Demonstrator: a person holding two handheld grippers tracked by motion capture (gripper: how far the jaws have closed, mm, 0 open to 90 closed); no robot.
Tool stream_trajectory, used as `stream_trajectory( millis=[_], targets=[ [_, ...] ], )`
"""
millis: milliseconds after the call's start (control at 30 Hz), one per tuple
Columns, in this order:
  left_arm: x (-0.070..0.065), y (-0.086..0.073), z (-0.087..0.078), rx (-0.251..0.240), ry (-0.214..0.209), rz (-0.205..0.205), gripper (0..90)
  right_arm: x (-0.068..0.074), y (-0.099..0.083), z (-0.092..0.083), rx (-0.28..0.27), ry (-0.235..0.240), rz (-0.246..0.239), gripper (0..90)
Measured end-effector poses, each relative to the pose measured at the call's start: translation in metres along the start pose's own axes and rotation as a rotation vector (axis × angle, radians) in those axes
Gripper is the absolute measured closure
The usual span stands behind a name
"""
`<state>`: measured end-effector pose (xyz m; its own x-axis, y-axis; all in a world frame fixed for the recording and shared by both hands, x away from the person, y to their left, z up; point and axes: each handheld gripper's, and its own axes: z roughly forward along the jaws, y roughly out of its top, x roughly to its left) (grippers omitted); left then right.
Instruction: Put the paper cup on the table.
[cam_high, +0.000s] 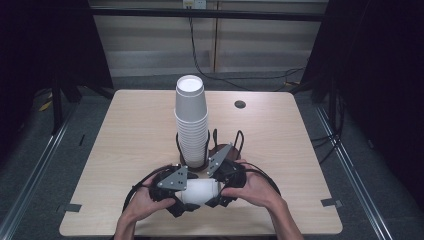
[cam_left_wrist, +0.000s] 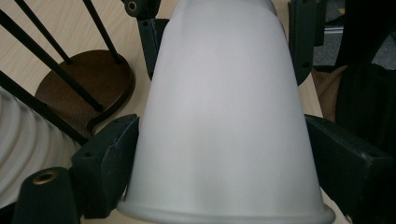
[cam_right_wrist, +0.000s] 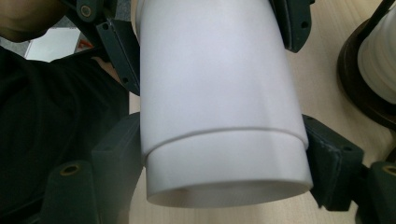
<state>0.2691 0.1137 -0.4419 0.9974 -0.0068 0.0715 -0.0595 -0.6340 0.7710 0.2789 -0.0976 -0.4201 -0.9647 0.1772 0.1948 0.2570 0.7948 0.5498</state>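
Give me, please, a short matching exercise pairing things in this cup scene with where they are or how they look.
Things:
1. stack of cups
2. nested cups
3. wooden base
4. round hole

Descriptions:
A. dark brown disc under black wire uprights
B. lying sideways, gripped at either end by left gripper and right gripper
C. dark spot at the table's far side
D. standing tall in the wire holder

Pairs: 1-D, 2-B, 3-A, 4-C

No text, label, brand or number can be read anywhere. A small red-and-white sticker (cam_right_wrist: 84, 45) shows on a pale surface in the right gripper view, too blurred to make out.
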Motion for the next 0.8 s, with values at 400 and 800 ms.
stream_trajectory(
  millis=[400,800],
  targets=[
    [0.000,0.001,-0.011,-0.075,0.015,-0.014,15.7,0.000,-0.002,-0.002,-0.015,0.000,0.005,23.5],
    [0.007,-0.011,-0.030,-0.212,0.084,-0.100,15.6,-0.004,-0.014,-0.005,-0.028,-0.018,0.046,23.4]
  ],
)
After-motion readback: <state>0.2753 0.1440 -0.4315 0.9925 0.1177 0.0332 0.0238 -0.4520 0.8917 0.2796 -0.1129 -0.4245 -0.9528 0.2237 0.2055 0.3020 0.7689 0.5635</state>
